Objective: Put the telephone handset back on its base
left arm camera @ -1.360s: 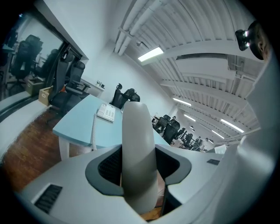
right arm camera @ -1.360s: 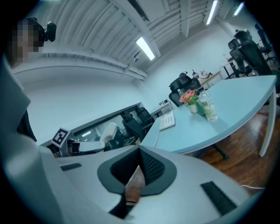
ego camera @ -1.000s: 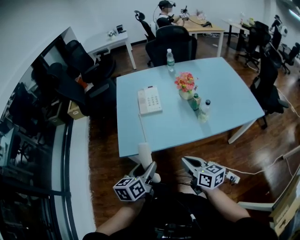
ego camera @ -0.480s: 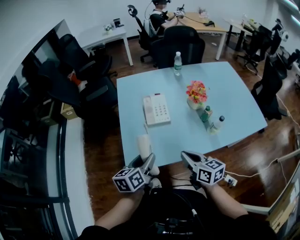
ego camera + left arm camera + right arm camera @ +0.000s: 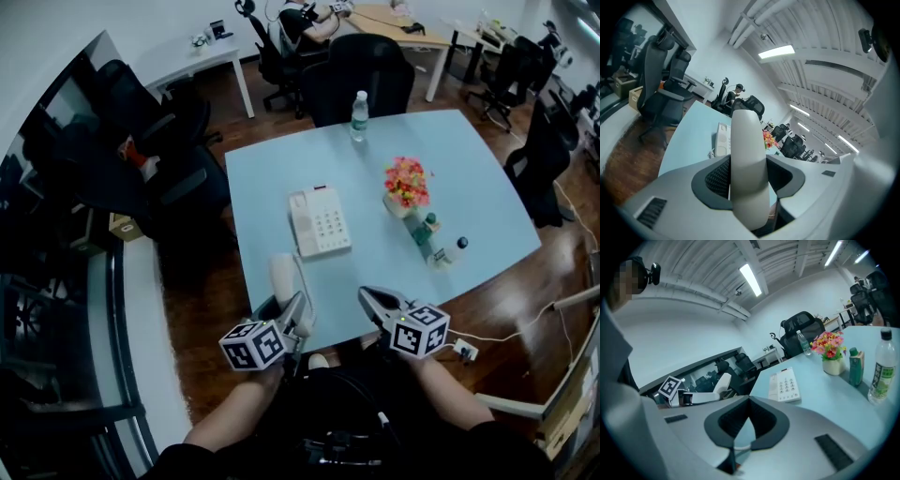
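The white telephone base point(image 5: 319, 221) with its keypad lies on the light blue table point(image 5: 469, 178), left of the middle. My left gripper point(image 5: 292, 317) is shut on the white handset point(image 5: 281, 277), which stands upright over the table's near edge. In the left gripper view the handset point(image 5: 749, 164) fills the gap between the jaws, with the base point(image 5: 723, 139) far ahead. My right gripper point(image 5: 371, 302) hangs at the near edge, shut with nothing in it. In the right gripper view the base point(image 5: 786, 385) lies ahead and the handset point(image 5: 721, 382) shows to the left.
A pot of flowers point(image 5: 406, 184), a small green bottle point(image 5: 428, 229) and a water bottle point(image 5: 454, 249) stand right of the base. Another water bottle point(image 5: 359, 114) is at the far edge. Black office chairs point(image 5: 366, 75) ring the table. A person point(image 5: 300, 19) sits at a far desk.
Both grippers and the head have come closer to the table. The handset, still held, is now over the table's near edge. The right gripper stays shut.
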